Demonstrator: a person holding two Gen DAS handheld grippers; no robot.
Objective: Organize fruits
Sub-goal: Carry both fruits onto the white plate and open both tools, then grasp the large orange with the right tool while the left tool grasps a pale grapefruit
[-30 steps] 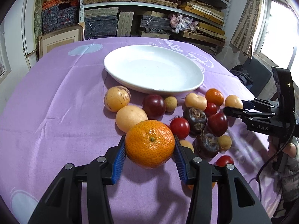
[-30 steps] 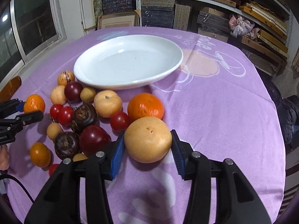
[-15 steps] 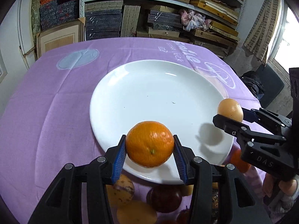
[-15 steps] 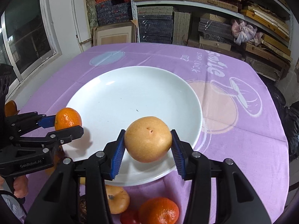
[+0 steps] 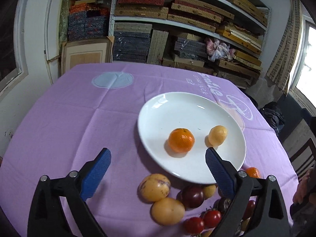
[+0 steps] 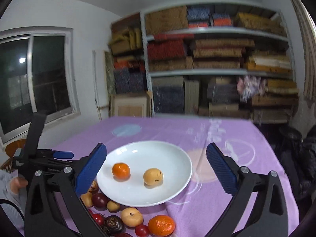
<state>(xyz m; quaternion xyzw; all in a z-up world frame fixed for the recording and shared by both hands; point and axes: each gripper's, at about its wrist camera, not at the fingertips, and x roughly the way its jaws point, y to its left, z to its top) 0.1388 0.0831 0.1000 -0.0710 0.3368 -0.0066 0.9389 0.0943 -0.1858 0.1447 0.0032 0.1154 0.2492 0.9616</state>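
A white plate (image 5: 177, 114) on the purple cloth holds an orange mandarin (image 5: 181, 140) with a tan round fruit (image 5: 217, 135) to its right. My left gripper (image 5: 157, 154) hangs above the plate's near-left edge. Its jaws are opening wide and nothing is between them. In the right wrist view the same mandarin (image 6: 120, 170) and tan fruit (image 6: 153, 176) lie apart on the plate (image 6: 144, 195). My right gripper (image 6: 156, 148) is raised above it, jaws opening and empty. The left gripper (image 6: 64, 155) shows side-on at the left.
Loose fruit lies on the cloth before the plate: a speckled yellow one (image 5: 154, 187), a dark plum (image 5: 192, 193), cherry tomatoes (image 5: 212, 218) and a second mandarin (image 6: 161, 225). Shelves of stacked boxes (image 5: 177, 19) stand behind the table. A chair (image 5: 302, 158) is at the right.
Both grippers carried their fruit from the cloth to over the plate, then let go. The mandarin and tan fruit now rest on the plate, and both grippers have risen and drawn back.
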